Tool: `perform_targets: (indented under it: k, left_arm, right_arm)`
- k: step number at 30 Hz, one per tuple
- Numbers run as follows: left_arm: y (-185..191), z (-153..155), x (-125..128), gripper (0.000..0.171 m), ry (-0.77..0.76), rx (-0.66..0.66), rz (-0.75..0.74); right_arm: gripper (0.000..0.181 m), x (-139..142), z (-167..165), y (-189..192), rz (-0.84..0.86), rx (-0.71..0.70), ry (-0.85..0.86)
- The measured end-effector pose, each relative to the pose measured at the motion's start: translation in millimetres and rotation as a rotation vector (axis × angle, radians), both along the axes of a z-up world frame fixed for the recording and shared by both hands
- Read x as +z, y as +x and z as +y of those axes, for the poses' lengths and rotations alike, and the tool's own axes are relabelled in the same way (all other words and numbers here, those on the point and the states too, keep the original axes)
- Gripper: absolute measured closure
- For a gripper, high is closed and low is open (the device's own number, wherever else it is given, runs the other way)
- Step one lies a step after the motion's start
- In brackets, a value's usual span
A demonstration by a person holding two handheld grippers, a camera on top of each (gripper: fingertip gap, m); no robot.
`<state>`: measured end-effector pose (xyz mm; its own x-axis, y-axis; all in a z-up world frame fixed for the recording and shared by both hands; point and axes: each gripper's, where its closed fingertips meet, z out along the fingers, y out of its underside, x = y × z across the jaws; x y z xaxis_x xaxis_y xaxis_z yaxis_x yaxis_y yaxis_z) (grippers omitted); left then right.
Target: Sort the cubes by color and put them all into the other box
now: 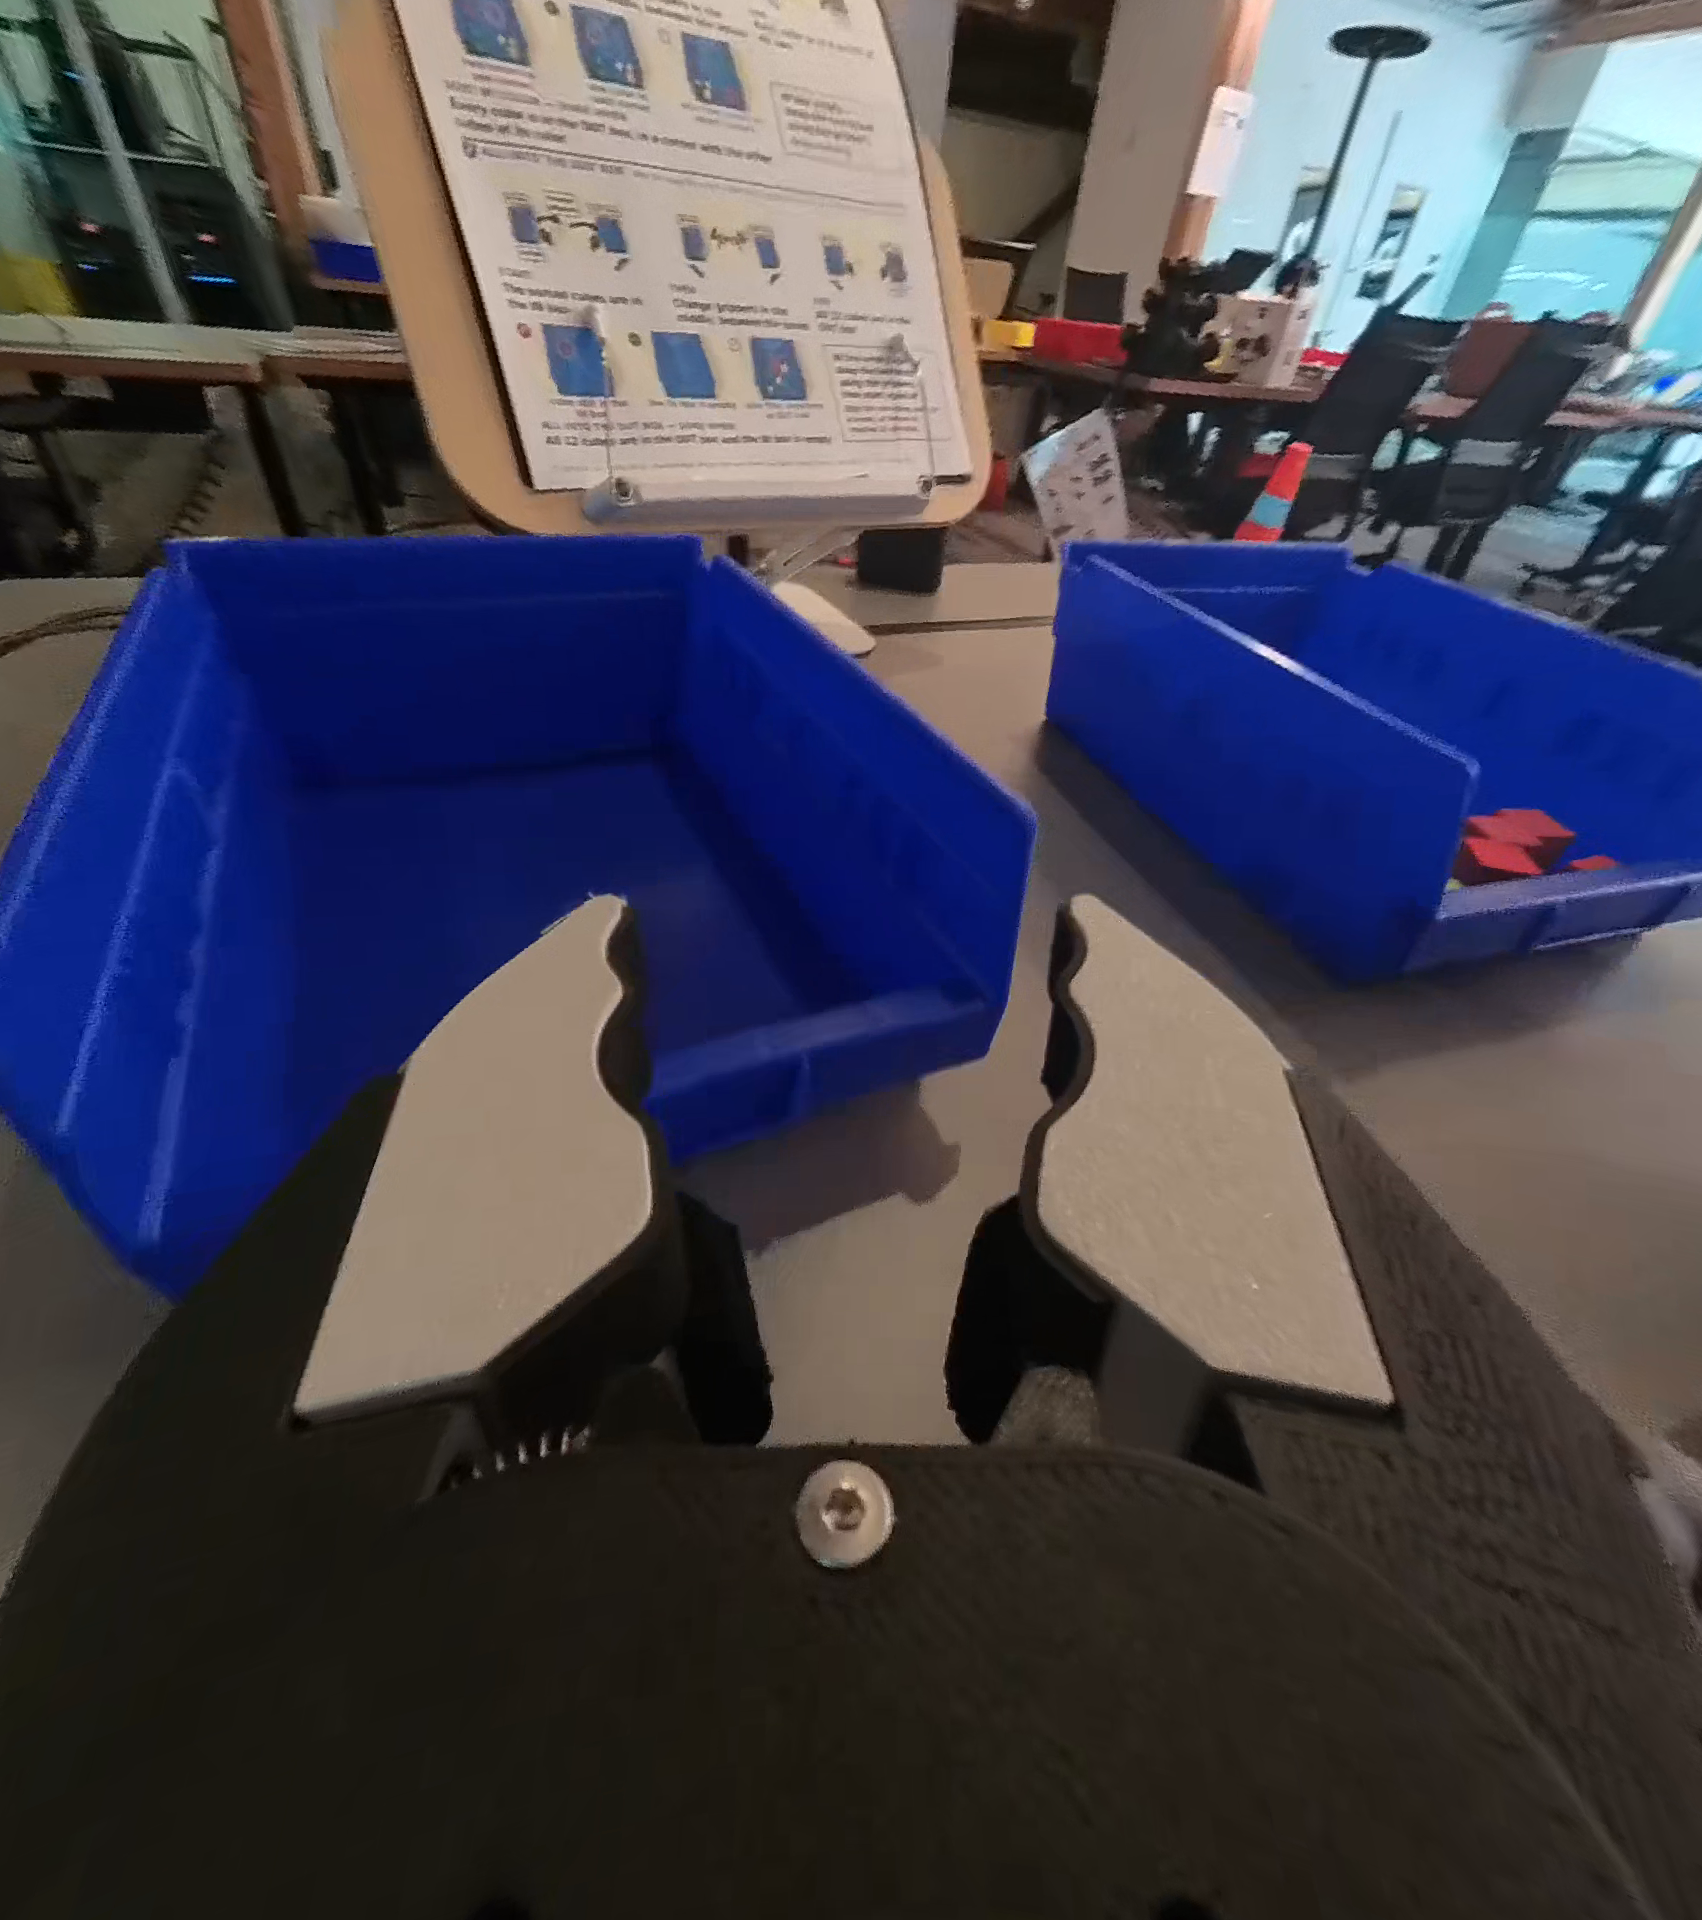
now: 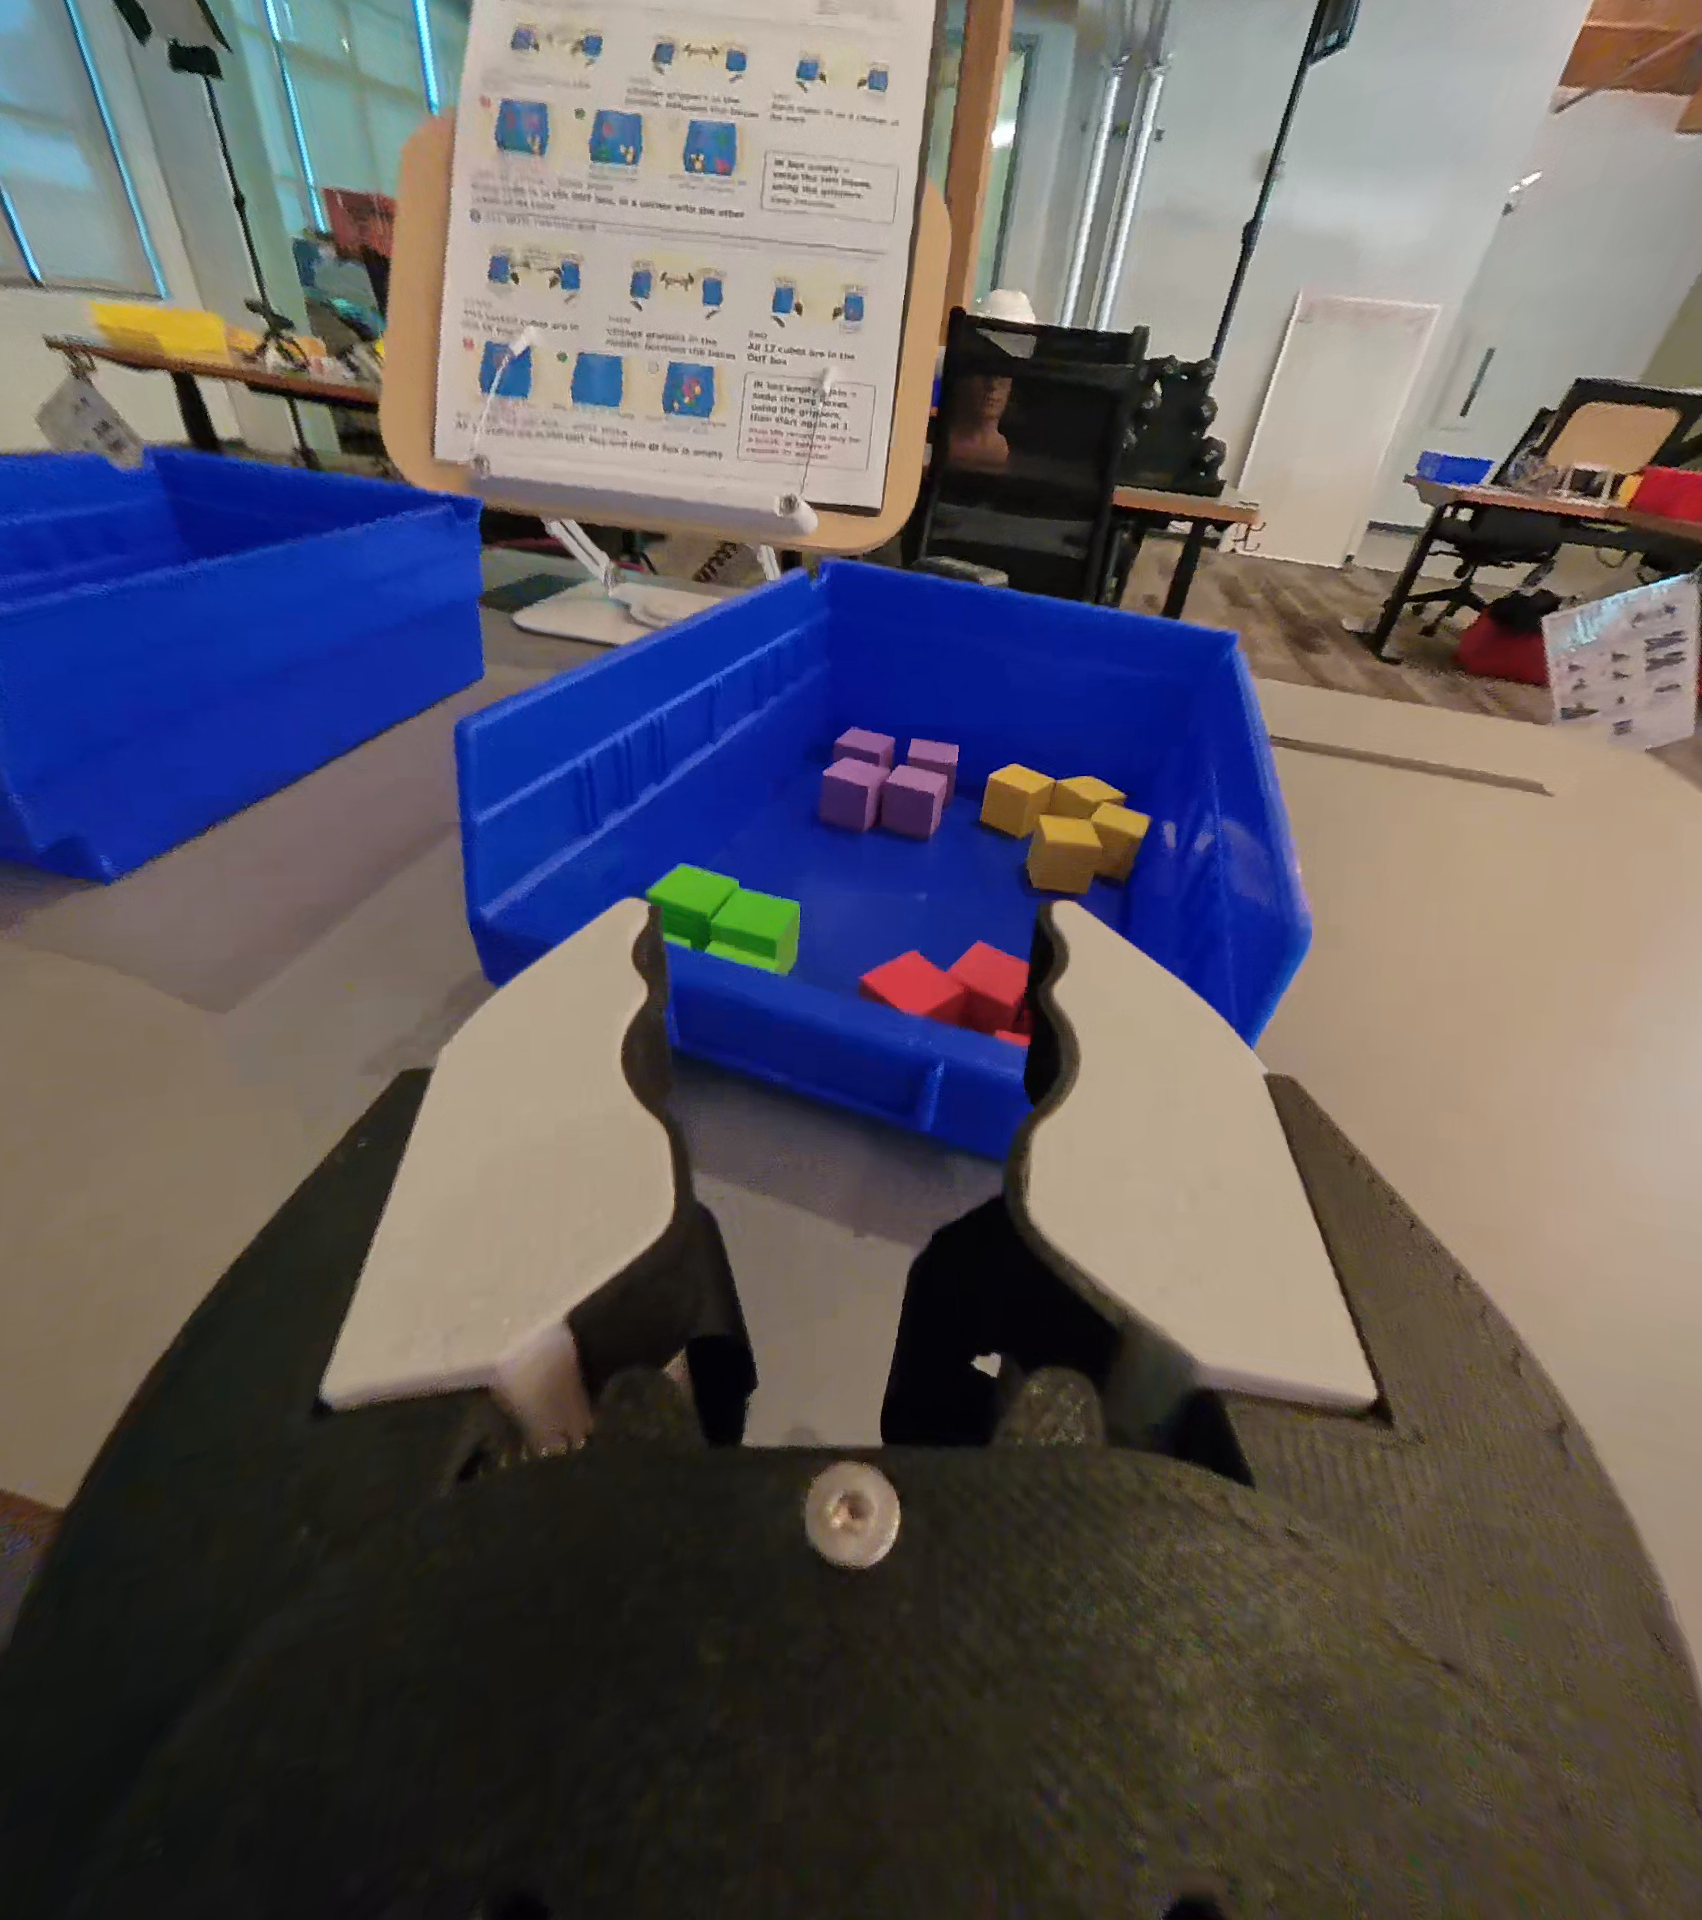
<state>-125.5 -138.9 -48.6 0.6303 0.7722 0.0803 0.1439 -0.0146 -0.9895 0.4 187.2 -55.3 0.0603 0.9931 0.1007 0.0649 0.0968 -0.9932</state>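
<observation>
Both tools hang empty with jaws apart above the grey worktop [image 2: 1449, 1039]. The left tool [image 1: 842, 914] faces an empty blue bin [image 1: 151, 935] at its 11 o'clock. The right tool [image 2: 847, 914] faces a second blue bin [image 2: 1221, 831] at 12 o'clock, holding green cubes [image 2: 727, 920], red cubes [image 2: 951, 982], purple cubes [image 2: 883, 779] and yellow cubes [image 2: 1065, 821]. The cubes sit tightly clustered, so spread jaws could, I judge, nudge neighbours or catch the low front lip.

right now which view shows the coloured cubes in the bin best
The right wrist view: its open right gripper looks down into the blue bin at the purple, yellow, green and red cubes. The left wrist view shows only red cubes behind the wall.
</observation>
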Motion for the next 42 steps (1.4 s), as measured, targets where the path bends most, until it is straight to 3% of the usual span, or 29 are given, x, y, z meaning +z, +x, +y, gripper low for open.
perform_targets:
  k: [5,12,20,25,27,30,34,38,42]
  left_arm:
    - [4.9,-1.6,-18.8,0.087,-0.028,0.032,-0.058]
    - [-6.6,-16.6,3.4,0.088,-0.030,0.076,-0.017]
    - [-5.4,8.5,-4.3,0.085,-0.018,0.036,-0.051]
    - [-0.6,23.9,-3.9,0.081,-0.021,0.041,-0.038]
    - [0.6,26.6,-2.0,0.080,-0.020,0.044,-0.025]
    - [-1.1,27.5,-1.5,0.077,-0.023,0.049,-0.030]
    - [-10.7,-5.6,7.6,0.076,-0.050,0.122,0.015]
    - [-39.6,-67.5,6.7,0.076,-0.025,0.242,-0.005]
    - [-59.7,-93.0,-7.7,0.077,-0.029,0.273,-0.061]
  right_arm:
    - [0.108,-1.8,-6.2,0.1,-0.022,0.027,0.040]
    - [0.112,0.0,-12.3,-9.9,-0.028,0.043,0.032]
    - [0.114,-3.6,-12.3,-8.2,-0.039,0.024,0.035]
    - [0.115,4.9,5.9,-5.1,-0.011,-0.054,0.017]
    - [0.117,9.8,-2.6,-12.5,0.004,-0.036,-0.028]
    - [0.117,3.9,-40.7,-38.8,-0.031,0.025,-0.003]
    - [0.123,-9.9,-78.9,-77.4,-0.082,0.066,0.039]
    - [0.133,-22.6,-87.9,-104.9,-0.146,0.068,-0.002]
    - [0.155,-31.2,-89.6,-118.5,-0.201,0.049,-0.032]
